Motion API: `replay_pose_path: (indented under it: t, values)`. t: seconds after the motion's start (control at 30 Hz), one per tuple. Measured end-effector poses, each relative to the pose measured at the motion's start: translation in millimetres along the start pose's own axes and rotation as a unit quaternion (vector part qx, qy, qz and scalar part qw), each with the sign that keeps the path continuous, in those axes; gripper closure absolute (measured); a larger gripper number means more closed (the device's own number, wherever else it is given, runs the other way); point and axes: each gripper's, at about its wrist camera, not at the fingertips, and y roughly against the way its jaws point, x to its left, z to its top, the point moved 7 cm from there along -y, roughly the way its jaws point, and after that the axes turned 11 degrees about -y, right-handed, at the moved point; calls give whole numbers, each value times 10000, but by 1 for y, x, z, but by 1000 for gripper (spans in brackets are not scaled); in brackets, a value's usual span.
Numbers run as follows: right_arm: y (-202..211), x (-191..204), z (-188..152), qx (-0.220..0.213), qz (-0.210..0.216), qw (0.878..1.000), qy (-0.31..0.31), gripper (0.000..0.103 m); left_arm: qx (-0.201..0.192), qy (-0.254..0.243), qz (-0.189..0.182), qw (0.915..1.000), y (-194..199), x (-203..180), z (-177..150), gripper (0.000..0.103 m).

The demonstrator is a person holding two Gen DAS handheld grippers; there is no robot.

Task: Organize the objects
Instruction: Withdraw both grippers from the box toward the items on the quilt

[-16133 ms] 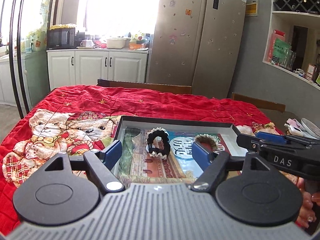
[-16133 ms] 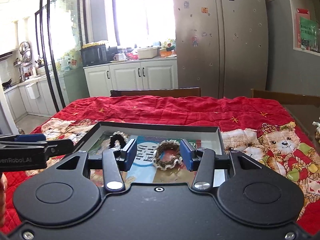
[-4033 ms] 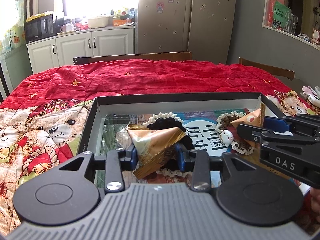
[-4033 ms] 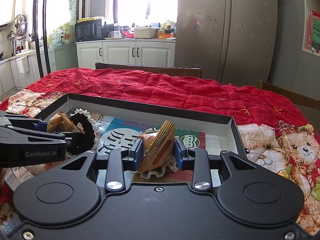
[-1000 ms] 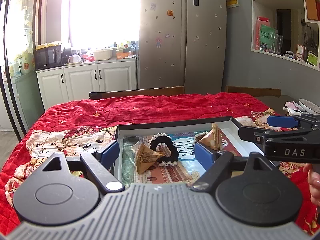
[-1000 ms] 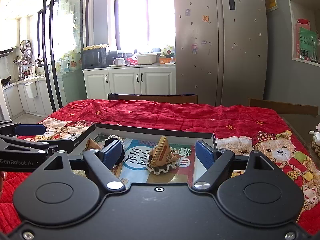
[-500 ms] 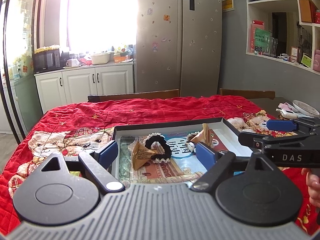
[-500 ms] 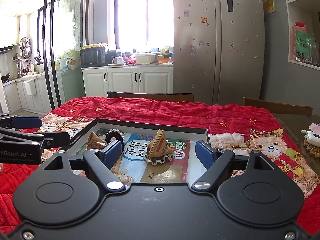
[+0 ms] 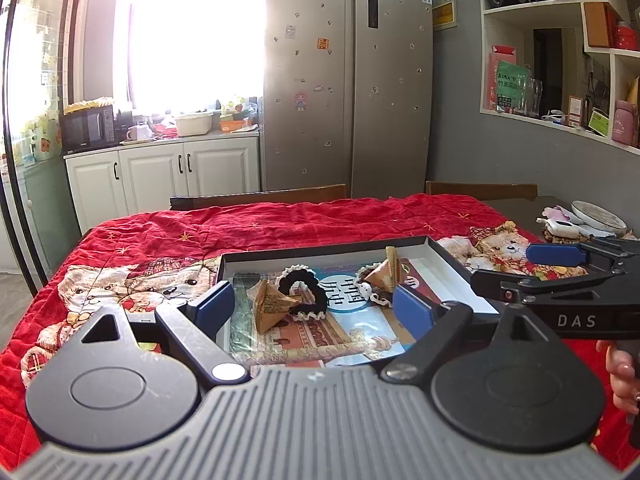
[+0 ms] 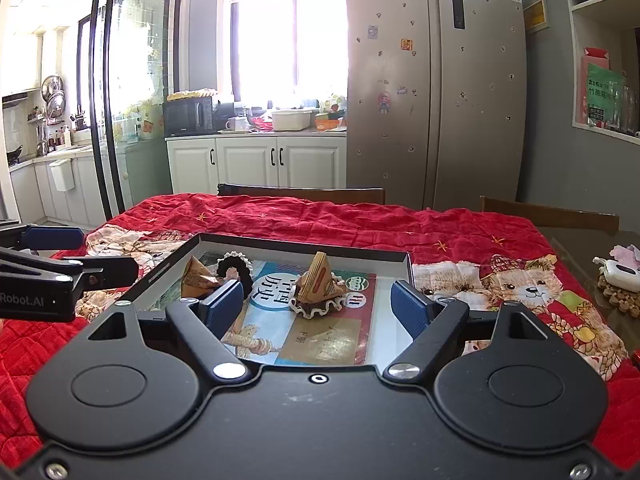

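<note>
Left hand-held gripper (image 9: 314,306) nearest in left wrist view, jaws spread wide, nothing between the blue pads (image 9: 212,306). Right hand-held gripper (image 10: 318,306) same in its own view: wide apart, holding nothing; it also shows at the right edge of the left view, side-on, fingers parted.

Both hover at the near edge of a shallow black-rimmed tray (image 9: 320,249) lying on the bench, which is covered by a red quilt with teddy bears (image 9: 160,240). Tray floor is lined with a printed sheet (image 10: 276,284) carrying big Chinese characters.

In the tray, left side: a gold-brown pyramid snack packet (image 9: 272,305) lying tilted, touching a black scrunchie with white lace edge (image 9: 300,290) just to its right. Right side of tray: a second pyramid packet (image 10: 318,282) standing point-up on top of a brown lace-edged scrunchie (image 10: 320,308). The two pairs sit apart, with the printed characters between them.

Right of the tray, off the quilt: a small white object (image 10: 620,270) on a woven coaster, and a plate (image 9: 598,218) beyond it in left view.

Behind the bench: two wooden chair backs (image 10: 300,194), white cabinets with microwave (image 10: 188,116), tall silver fridge (image 10: 436,92), bright window.
</note>
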Motion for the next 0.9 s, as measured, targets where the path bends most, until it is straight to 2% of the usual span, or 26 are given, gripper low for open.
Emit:
replay_pose_path:
  t: [0.9]
  values:
    - [42,4,-24,16,77,10000,49,22,21,-86,-172,9998,26,-14,-16,10]
